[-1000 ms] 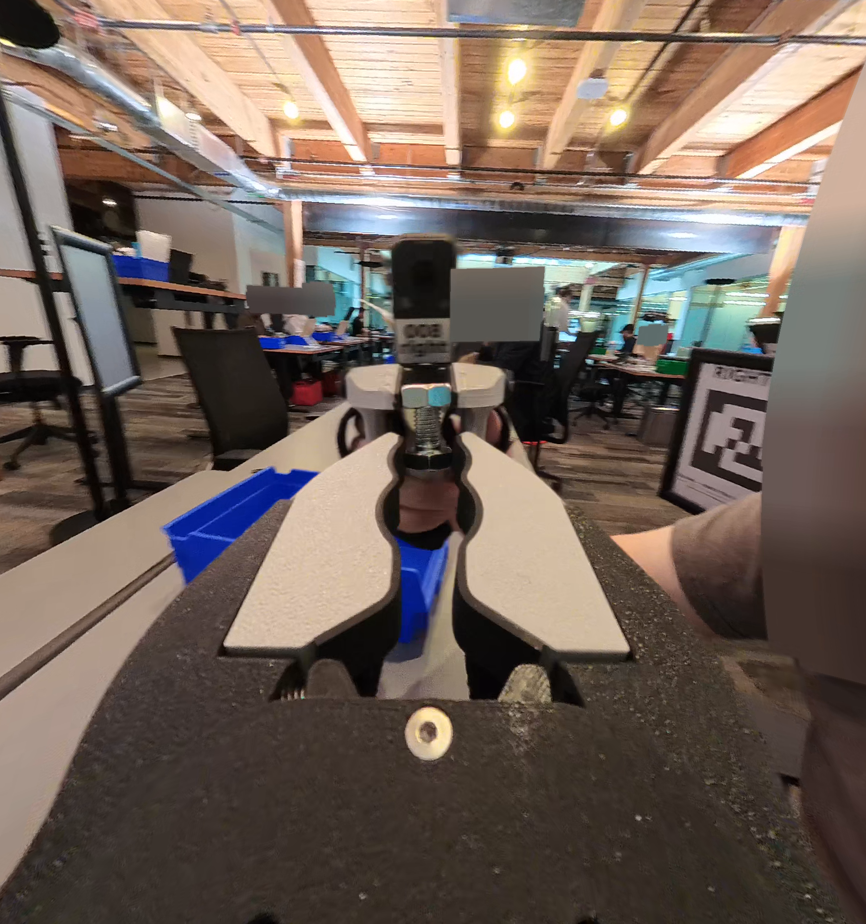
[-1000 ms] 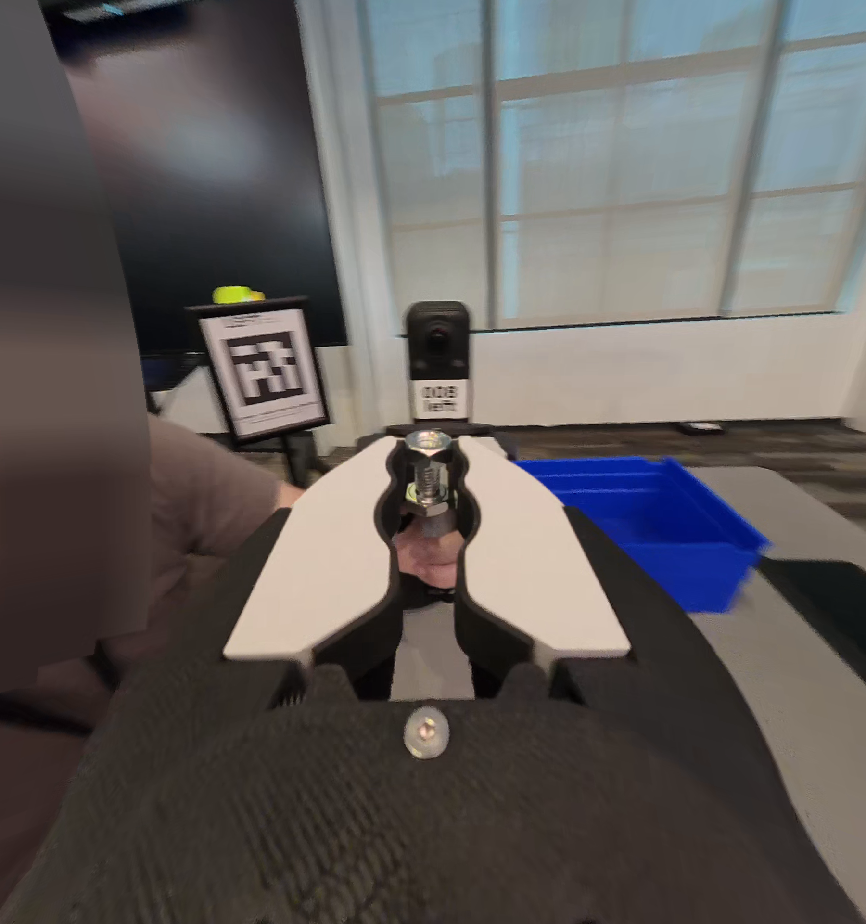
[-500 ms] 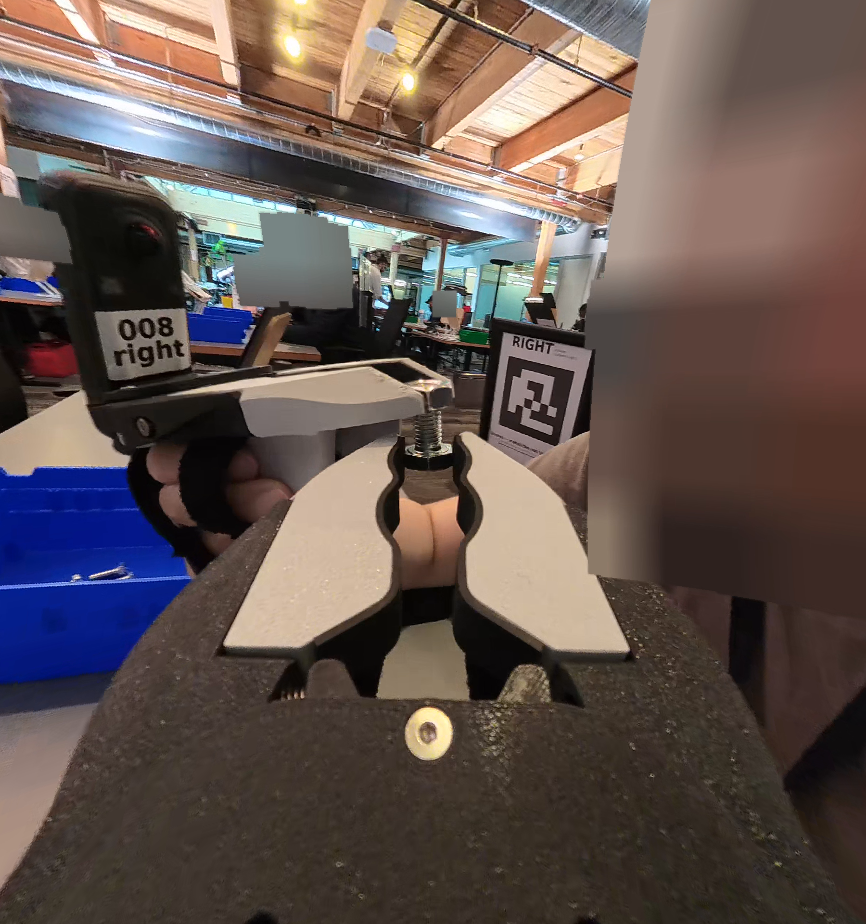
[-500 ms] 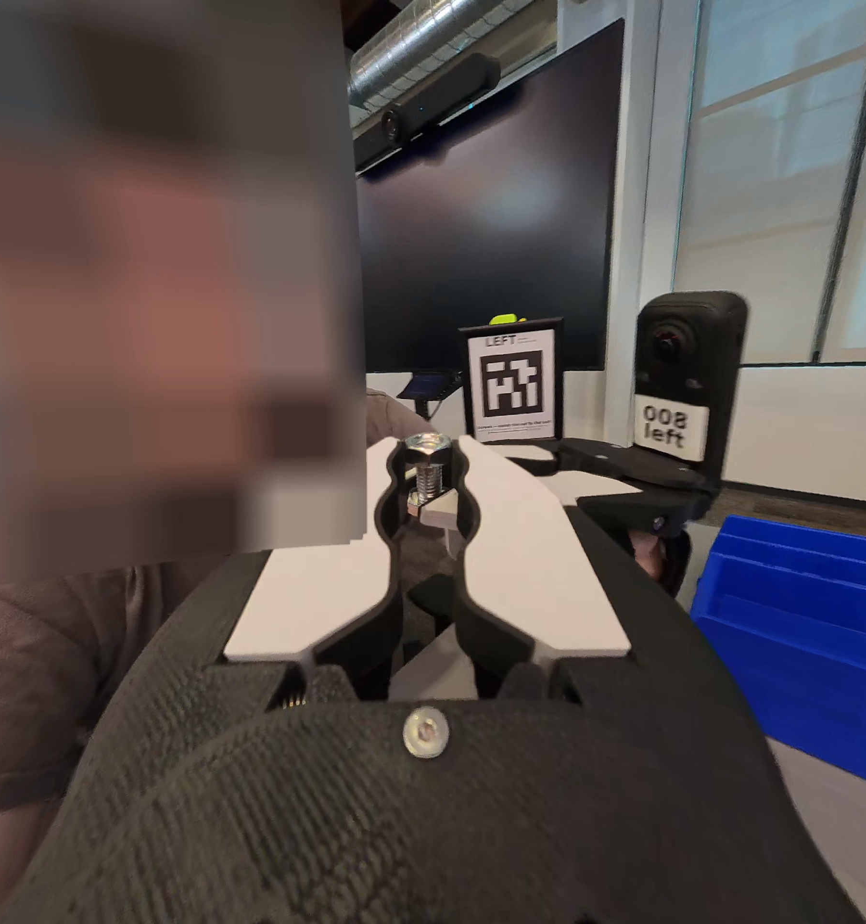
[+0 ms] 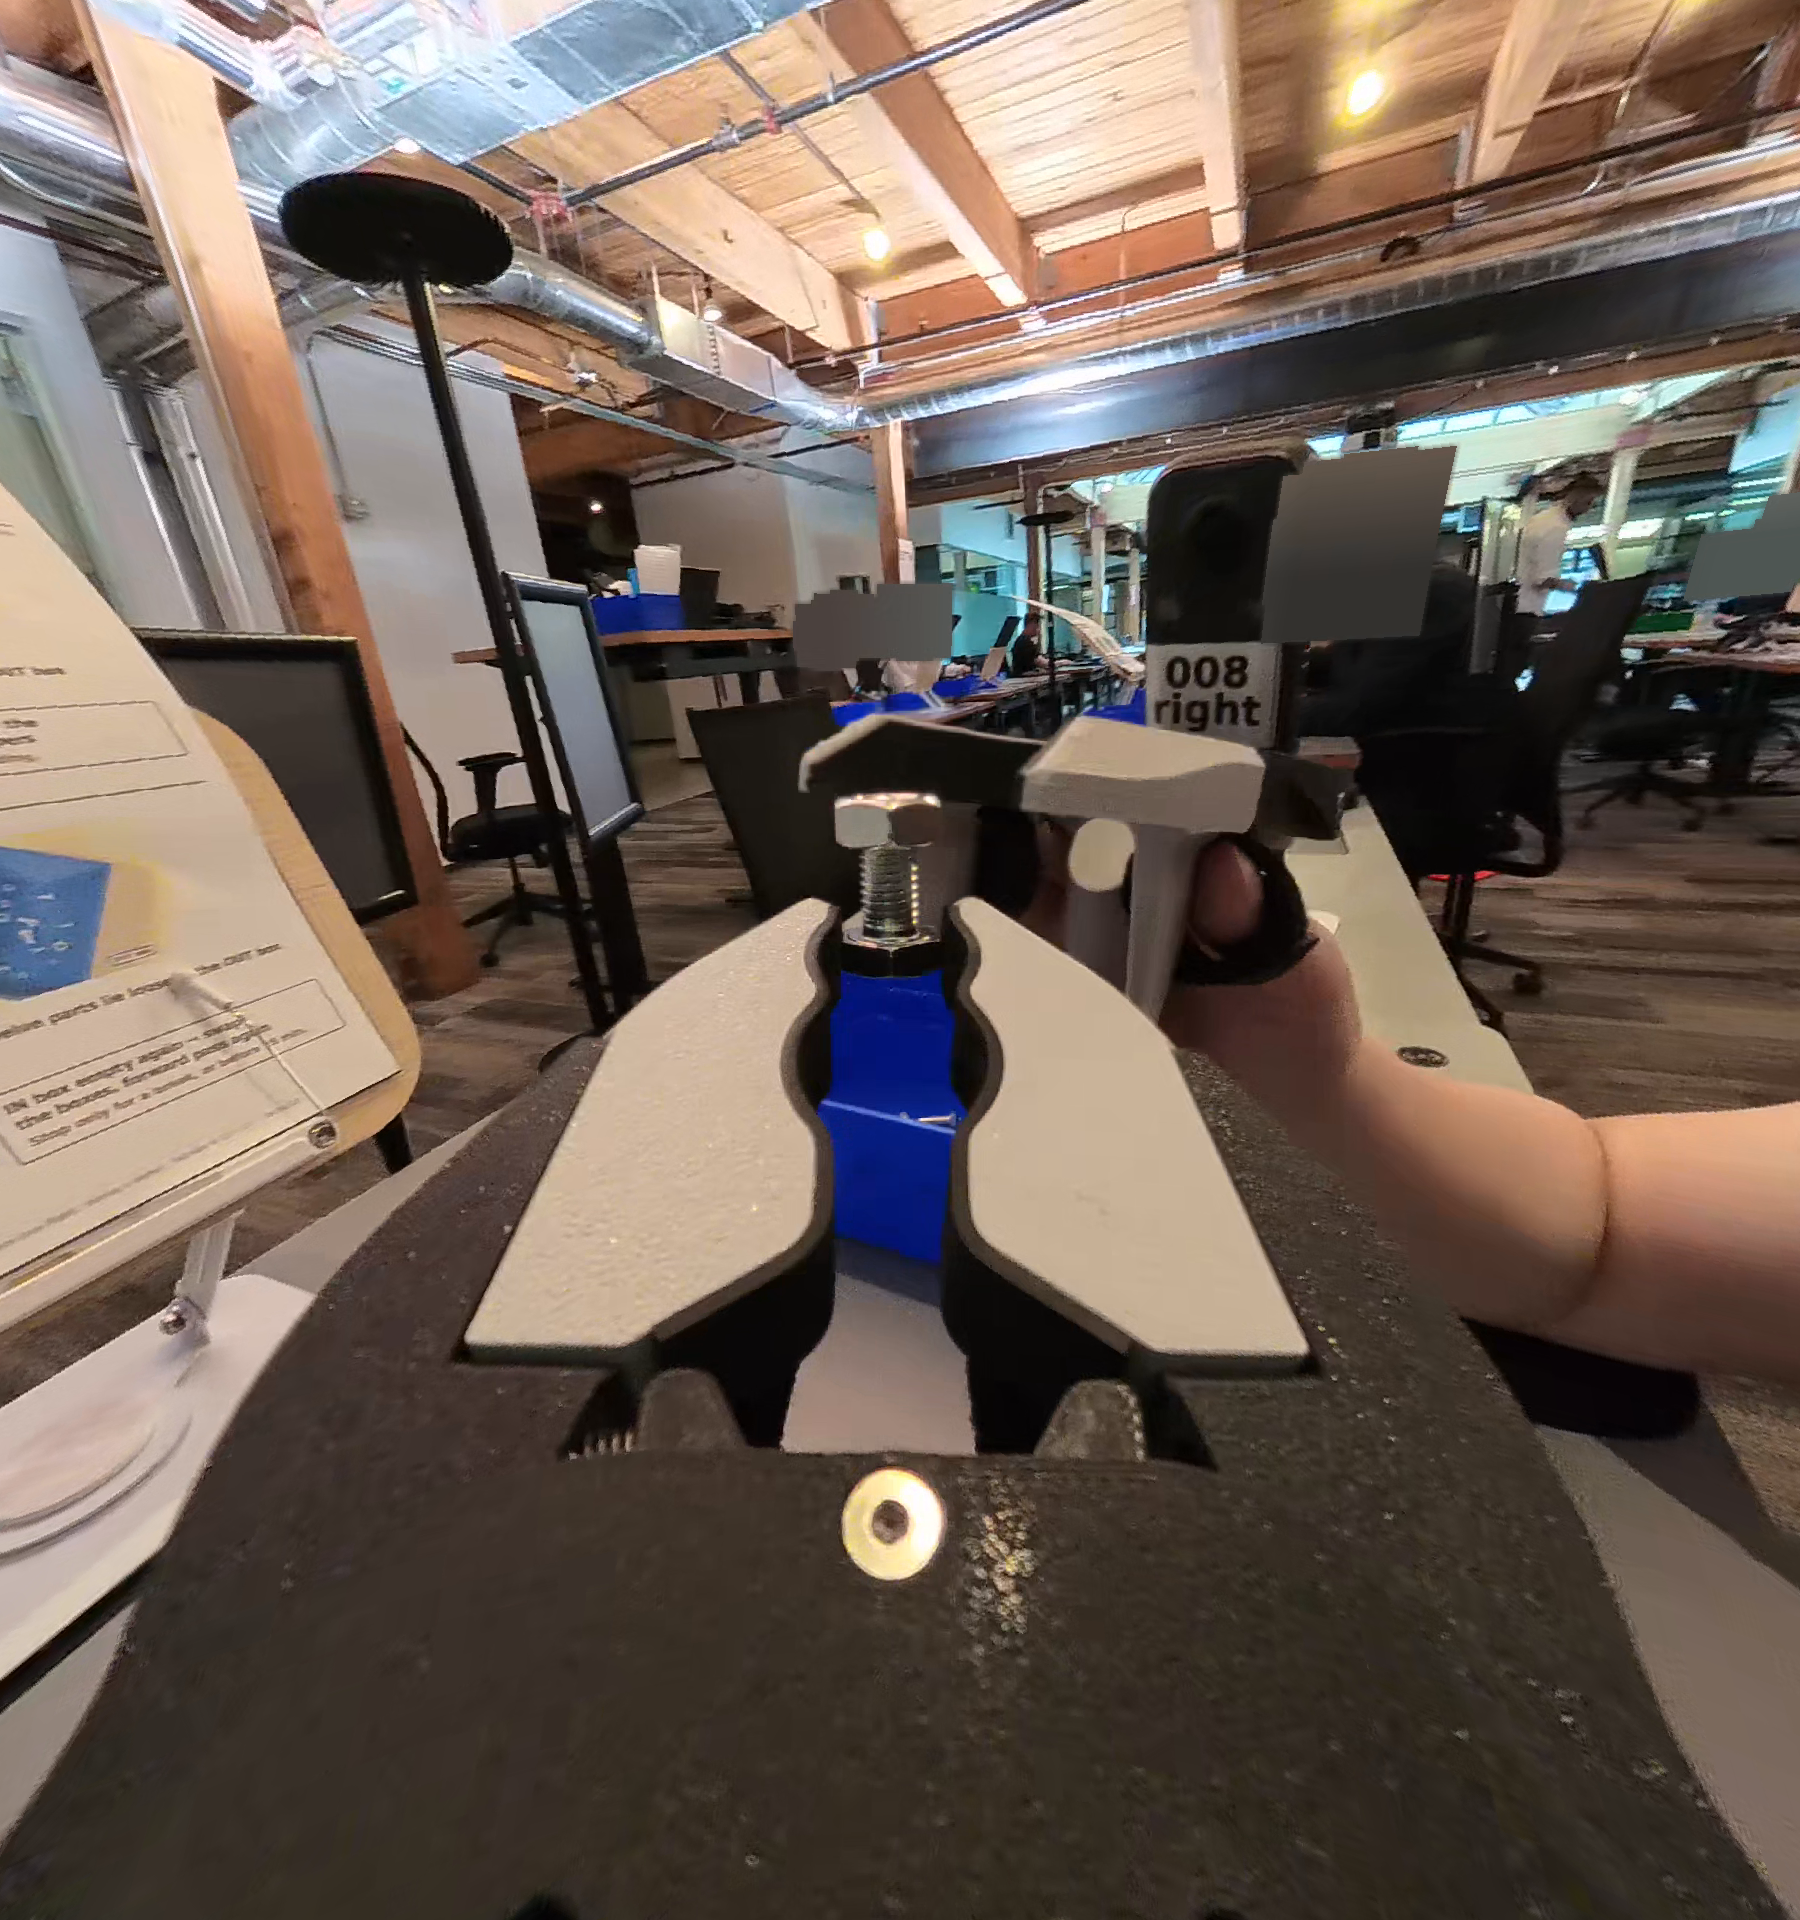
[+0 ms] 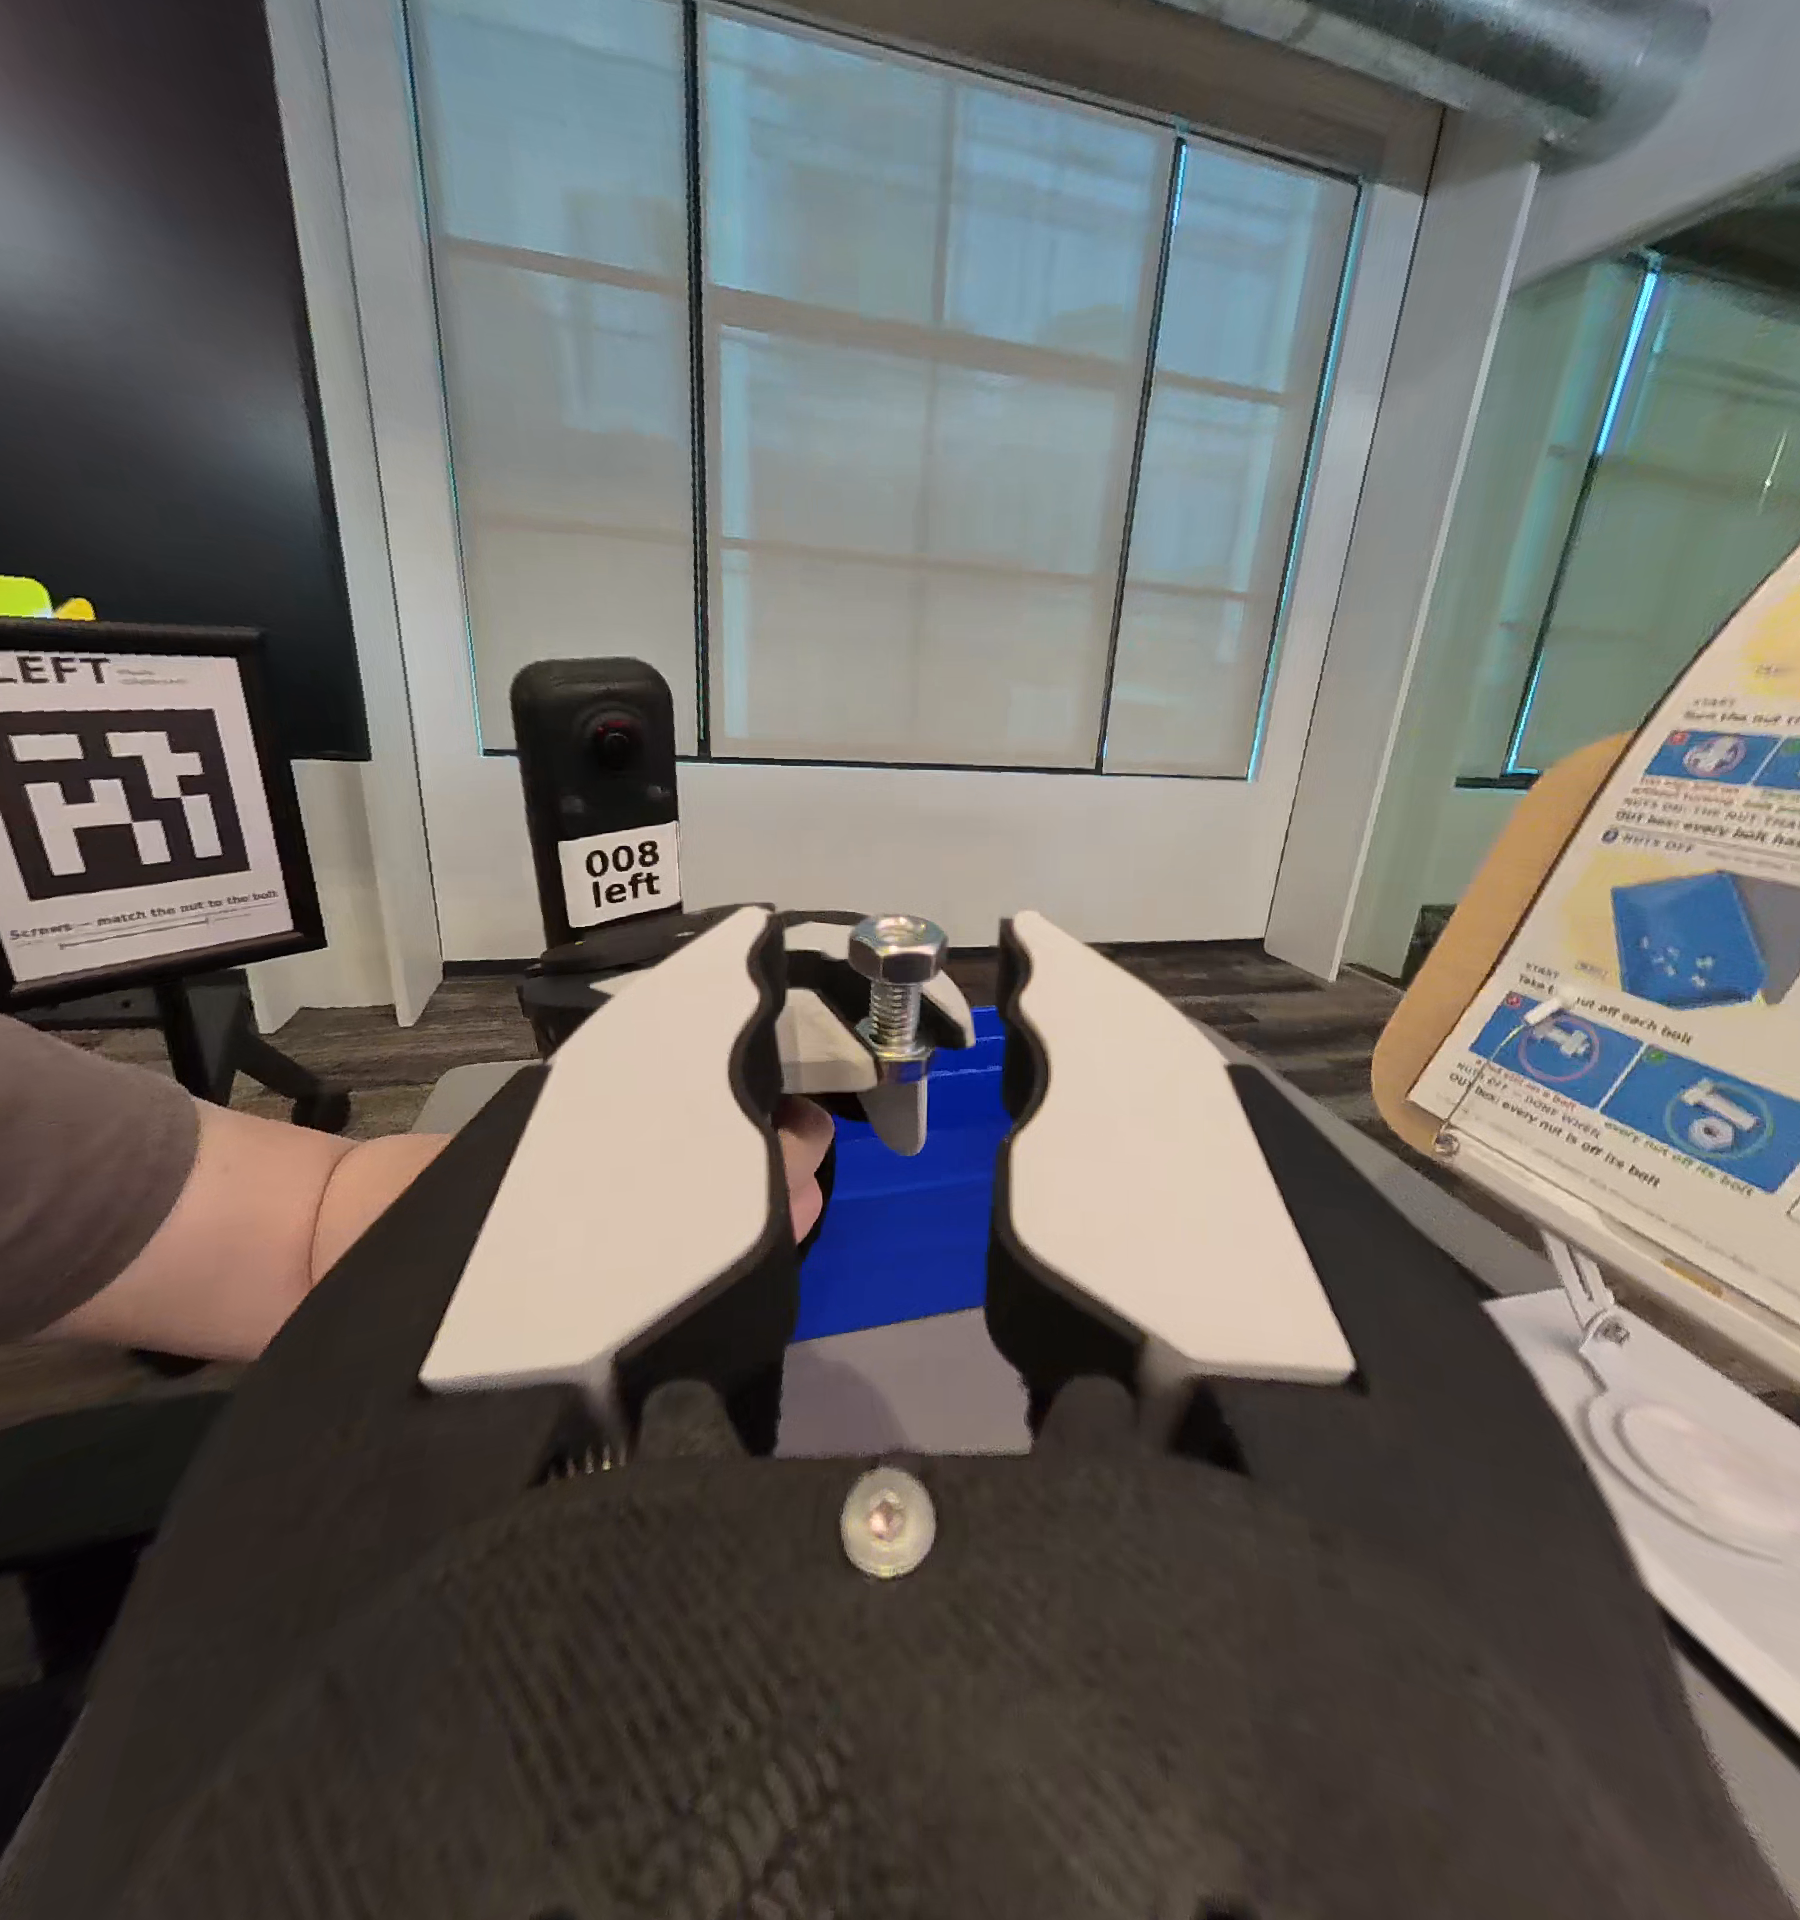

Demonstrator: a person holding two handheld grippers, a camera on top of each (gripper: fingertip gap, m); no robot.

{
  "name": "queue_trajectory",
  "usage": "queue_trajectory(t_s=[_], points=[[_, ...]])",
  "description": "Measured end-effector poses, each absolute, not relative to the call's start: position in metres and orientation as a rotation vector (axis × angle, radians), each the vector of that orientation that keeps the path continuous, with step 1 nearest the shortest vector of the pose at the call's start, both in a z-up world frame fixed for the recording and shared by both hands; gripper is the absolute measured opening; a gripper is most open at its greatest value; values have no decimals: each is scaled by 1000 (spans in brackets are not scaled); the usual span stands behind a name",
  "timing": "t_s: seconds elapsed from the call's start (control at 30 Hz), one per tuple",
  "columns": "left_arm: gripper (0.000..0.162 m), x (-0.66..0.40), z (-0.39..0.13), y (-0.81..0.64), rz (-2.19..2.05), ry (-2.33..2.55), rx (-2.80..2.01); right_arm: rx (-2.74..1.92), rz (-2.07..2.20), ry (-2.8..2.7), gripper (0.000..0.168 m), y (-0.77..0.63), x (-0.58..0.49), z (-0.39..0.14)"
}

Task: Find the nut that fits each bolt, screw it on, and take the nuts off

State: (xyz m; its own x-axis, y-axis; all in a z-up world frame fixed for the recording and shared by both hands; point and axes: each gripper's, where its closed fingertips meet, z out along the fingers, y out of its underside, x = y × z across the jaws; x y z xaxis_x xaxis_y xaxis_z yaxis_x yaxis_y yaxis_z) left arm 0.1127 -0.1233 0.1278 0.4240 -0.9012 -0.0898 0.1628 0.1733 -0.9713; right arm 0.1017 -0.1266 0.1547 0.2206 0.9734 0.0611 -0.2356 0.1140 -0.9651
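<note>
My left gripper (image 5: 891, 935) is shut on a hex nut (image 5: 888, 948). A silver bolt (image 5: 885, 883) stands upright out of the nut, head on top. My right gripper (image 6: 891, 930) is open, its jaws apart on either side of the bolt head (image 6: 896, 945) without touching it. In the left wrist view the right gripper (image 5: 1031, 769) sits just above and to the right of the bolt head. In the right wrist view the left gripper's fingertips (image 6: 823, 1049) hold the nut (image 6: 894, 1062) from the left.
A blue bin (image 5: 891, 1143) sits on the grey table below both grippers; it also shows in the right wrist view (image 6: 896, 1226). An instruction board on a stand (image 6: 1654, 987) is at the right, seen at the left in the left wrist view (image 5: 96, 935). A marker sign (image 6: 106, 810) stands far left. Both grippers' tips are close together, under 4 cm apart.
My right gripper has opened and let go of the bolt head it held half a second ago. Both grippers have swung round, and the bolt now stays held only by its nut.
</note>
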Motion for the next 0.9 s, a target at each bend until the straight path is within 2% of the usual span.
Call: queue_trajectory(t_s=[0.1,0.17,0.37,0.7,0.9], points=[[18,113,126,-122,-872,824,-1153,-1093,1113,-897,32,-124,98,150],[18,115,126,-124,-882,835,-1152,-1100,1108,-905,19,-123,98,148],[18,118,126,-130,-935,892,-1138,-1074,1171,-1006,19,-130,100,148],[18,144,114,-207,-1539,1271,-1036,-693,1870,-1452,20,-201,127,137],[18,146,112,-218,-1643,1306,-1014,-583,1947,-1481,20,-212,132,135]])
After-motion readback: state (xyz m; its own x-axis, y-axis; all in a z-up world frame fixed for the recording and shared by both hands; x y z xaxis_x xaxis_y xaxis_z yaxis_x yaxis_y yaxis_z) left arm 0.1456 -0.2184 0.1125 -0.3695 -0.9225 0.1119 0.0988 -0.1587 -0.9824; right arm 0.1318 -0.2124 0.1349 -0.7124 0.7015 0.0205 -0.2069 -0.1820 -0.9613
